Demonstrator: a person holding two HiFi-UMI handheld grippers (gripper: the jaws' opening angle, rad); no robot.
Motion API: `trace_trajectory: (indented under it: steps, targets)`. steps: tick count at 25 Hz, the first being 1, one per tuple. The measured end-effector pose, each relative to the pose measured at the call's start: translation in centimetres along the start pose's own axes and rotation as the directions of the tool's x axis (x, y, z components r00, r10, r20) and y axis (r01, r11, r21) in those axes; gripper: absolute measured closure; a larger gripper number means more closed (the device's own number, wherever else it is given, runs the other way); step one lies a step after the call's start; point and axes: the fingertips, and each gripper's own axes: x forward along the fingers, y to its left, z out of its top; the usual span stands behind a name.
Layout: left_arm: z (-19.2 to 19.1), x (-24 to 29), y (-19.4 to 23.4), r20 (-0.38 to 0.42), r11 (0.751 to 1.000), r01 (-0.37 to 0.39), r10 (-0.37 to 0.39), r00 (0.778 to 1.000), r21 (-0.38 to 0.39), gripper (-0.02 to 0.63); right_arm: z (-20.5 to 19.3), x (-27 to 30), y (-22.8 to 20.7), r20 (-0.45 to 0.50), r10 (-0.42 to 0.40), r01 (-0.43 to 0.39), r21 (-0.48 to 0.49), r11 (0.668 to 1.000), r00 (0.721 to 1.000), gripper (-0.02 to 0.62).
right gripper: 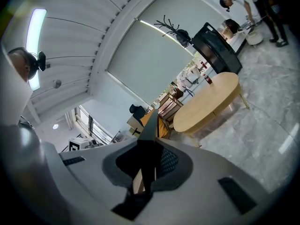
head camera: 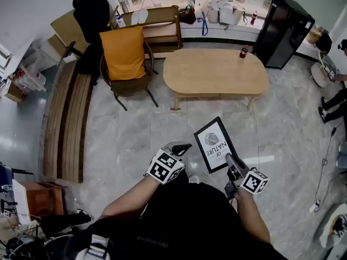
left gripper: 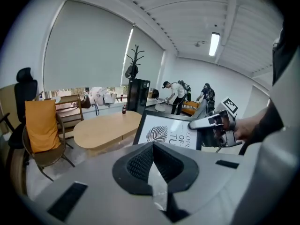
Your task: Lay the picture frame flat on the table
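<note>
The oval table of light wood (head camera: 217, 72) stands almost bare (only a small dark bottle (head camera: 244, 51) is seen near its far edge), so room for laying the frame down is judged ample. The black-edged picture frame with a white print (head camera: 215, 144) is held tilted above the grey tiled floor (head camera: 135, 129), well apart from the table. Its lower edge is clamped by the right gripper (head camera: 230, 158), a one-sided hold that is judged enough for carrying. The left gripper (head camera: 181, 148) is held just beside it, fingers together on nothing. "OF NATURE" can be read beneath a leaf drawing.
</note>
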Motion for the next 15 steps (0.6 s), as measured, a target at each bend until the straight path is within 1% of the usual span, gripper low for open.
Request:
trace_trajectory:
  steps: [3,6,10,13,15]
  targets:
    - [0.9,2.0,3.0,-0.004,0.997,0.007,-0.008,1.000,-0.071,0.601,2.0,2.0,-1.2,-0.009,-0.020,0.020,0.003,1.000,1.000,0.568]
    - [2.8,4.8,6.6,-0.013,0.997,0.002,-0.003,1.000,-0.081,0.601,5.1,4.5,-2.5,-0.004,-0.034,0.033,-0.009,0.999,0.999,0.568]
    - [7.3,8.4,11.1,0.007,0.998,0.031,-0.031,1.000,-0.060,0.601,9.6,8.7,-4.2,0.009,-0.051,0.052,-0.029,0.998,0.999,0.568]
    - [11.6,10.7,14.6,0.028,0.997,0.068,-0.068,0.997,-0.022,0.601,13.4,12.4,-4.6,0.021,-0.075,0.076,-0.044,0.996,0.997,0.568]
    - [14.3,11.9,17.3,0.040,0.997,0.080,-0.080,0.996,0.010,0.601,15.6,14.9,-4.7,0.031,-0.086,0.088,-0.056,0.995,0.996,0.568]
